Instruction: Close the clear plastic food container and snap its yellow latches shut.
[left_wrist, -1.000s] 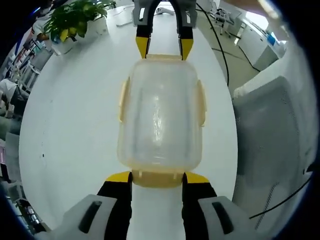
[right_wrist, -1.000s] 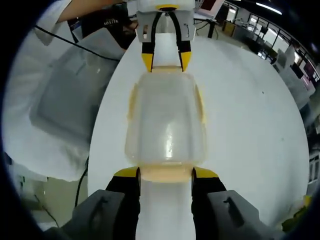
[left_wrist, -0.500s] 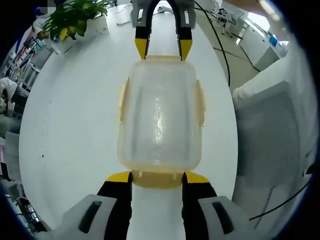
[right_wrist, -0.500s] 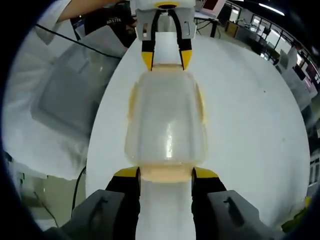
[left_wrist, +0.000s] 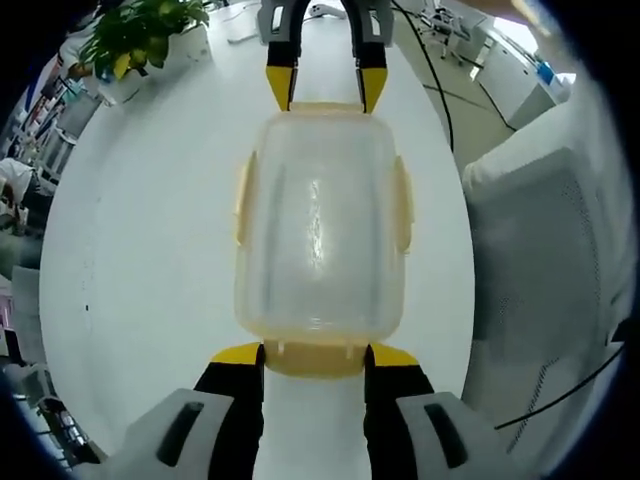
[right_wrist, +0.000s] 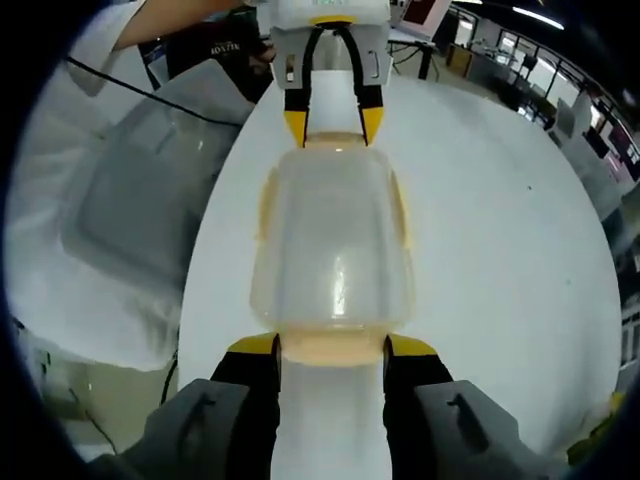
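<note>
A clear plastic container (left_wrist: 320, 220) with its lid on lies lengthwise on the white table (left_wrist: 140, 230). Pale yellow latches (left_wrist: 243, 200) run along its long sides, and another latch (left_wrist: 315, 365) sits at the near end. My left gripper (left_wrist: 315, 353) is open, its yellow tips flanking that near end latch. At the far end, the right gripper (left_wrist: 325, 88) straddles the opposite latch. In the right gripper view the same container (right_wrist: 333, 240) lies between my open right gripper (right_wrist: 332, 348) and the left gripper (right_wrist: 332, 125) beyond it.
A potted plant (left_wrist: 140, 35) stands at the table's far left. A grey padded seat (left_wrist: 540, 250) sits beyond the right edge, seen again as a seat (right_wrist: 130, 200) on the left. A black cable (left_wrist: 435, 80) runs off the table. A person's arm (right_wrist: 160, 20) shows at top left.
Both grippers stay at the container's two ends. The left view has shifted slightly, so the right gripper sits a little higher in it. The container has not moved.
</note>
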